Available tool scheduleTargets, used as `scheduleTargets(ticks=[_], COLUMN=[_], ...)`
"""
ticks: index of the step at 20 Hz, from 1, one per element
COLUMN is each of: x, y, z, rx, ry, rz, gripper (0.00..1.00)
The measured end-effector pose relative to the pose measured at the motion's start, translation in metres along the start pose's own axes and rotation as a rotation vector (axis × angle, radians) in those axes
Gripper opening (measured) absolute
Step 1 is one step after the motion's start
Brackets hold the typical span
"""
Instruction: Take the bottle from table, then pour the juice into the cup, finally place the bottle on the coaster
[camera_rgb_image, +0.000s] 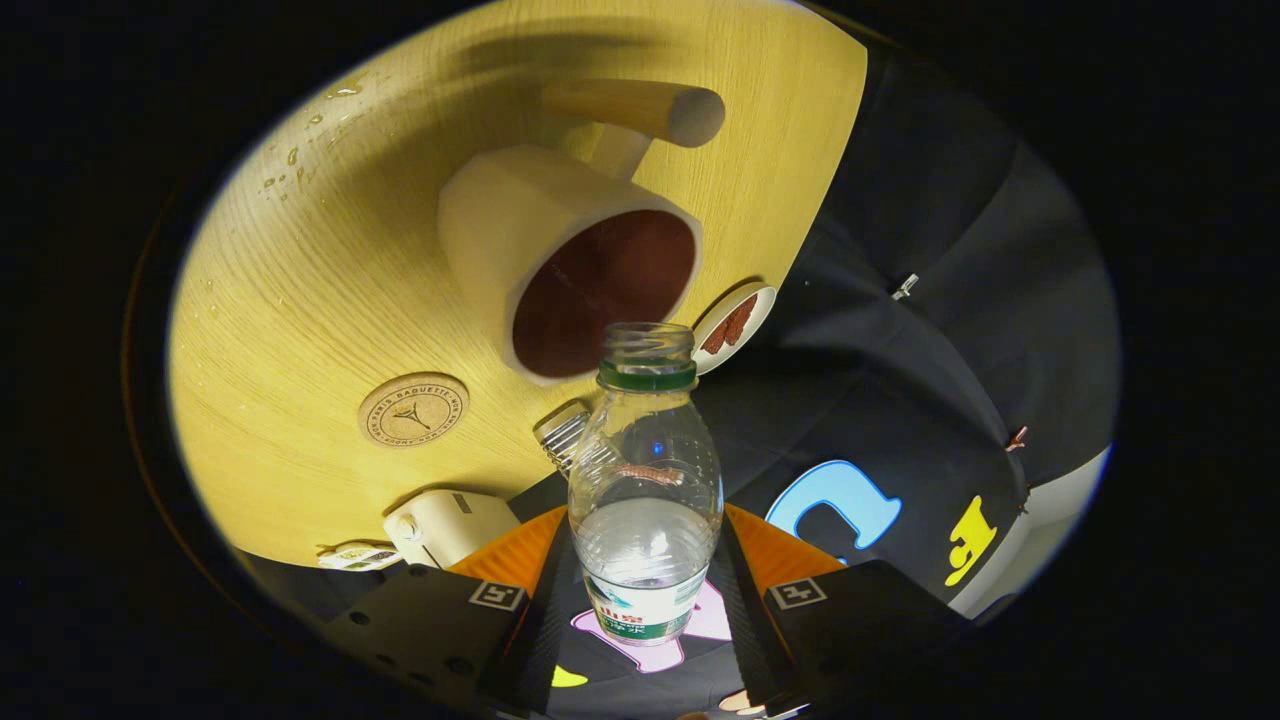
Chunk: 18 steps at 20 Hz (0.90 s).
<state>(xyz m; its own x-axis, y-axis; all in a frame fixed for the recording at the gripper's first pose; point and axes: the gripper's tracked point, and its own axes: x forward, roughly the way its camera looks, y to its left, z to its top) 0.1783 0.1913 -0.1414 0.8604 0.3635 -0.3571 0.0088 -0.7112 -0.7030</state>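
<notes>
My gripper (645, 570) is shut on a clear plastic bottle (645, 470) with a green neck ring and no cap, both fingers pressing its lower body. Clear liquid fills its lower part. The whole view is tilted. The bottle's open mouth sits just before the rim of a cream cup (565, 265) with a dark red inside and a wooden handle, which stands on the light wooden table (300, 260). A round cork coaster (413, 409) with a printed emblem lies on the table beside the cup, off to one side of the bottle.
A small white plate (735, 322) with reddish-brown pieces sits by the table edge next to the cup. A cream boxy device (450, 525) and a ribbed metal object (567, 432) lie near the table's edge close to my fingers. Water drops (300, 160) dot the table beyond the cup.
</notes>
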Motion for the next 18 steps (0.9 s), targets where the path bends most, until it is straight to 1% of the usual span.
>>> scheduleTargets(ticks=[3, 7, 10, 12, 15, 18], x=[-0.003, -0.006, -0.012, -0.015, -0.026, -0.037], y=[0.003, 0.013, 0.019, 0.026, 0.032, 0.024], z=[0.002, 0.001, -0.007, -0.013, -0.02, -0.029], rx=[0.036, 0.114, 0.219, 0.348, 0.605, 0.861], ry=[0.001, -0.002, 0.002, 0.014, 0.026, 0.022], rz=[0.005, 0.01, 0.009, 0.024, 0.058, 0.046], gripper=[0.73, 0.73, 0.73, 0.73, 0.73, 0.73])
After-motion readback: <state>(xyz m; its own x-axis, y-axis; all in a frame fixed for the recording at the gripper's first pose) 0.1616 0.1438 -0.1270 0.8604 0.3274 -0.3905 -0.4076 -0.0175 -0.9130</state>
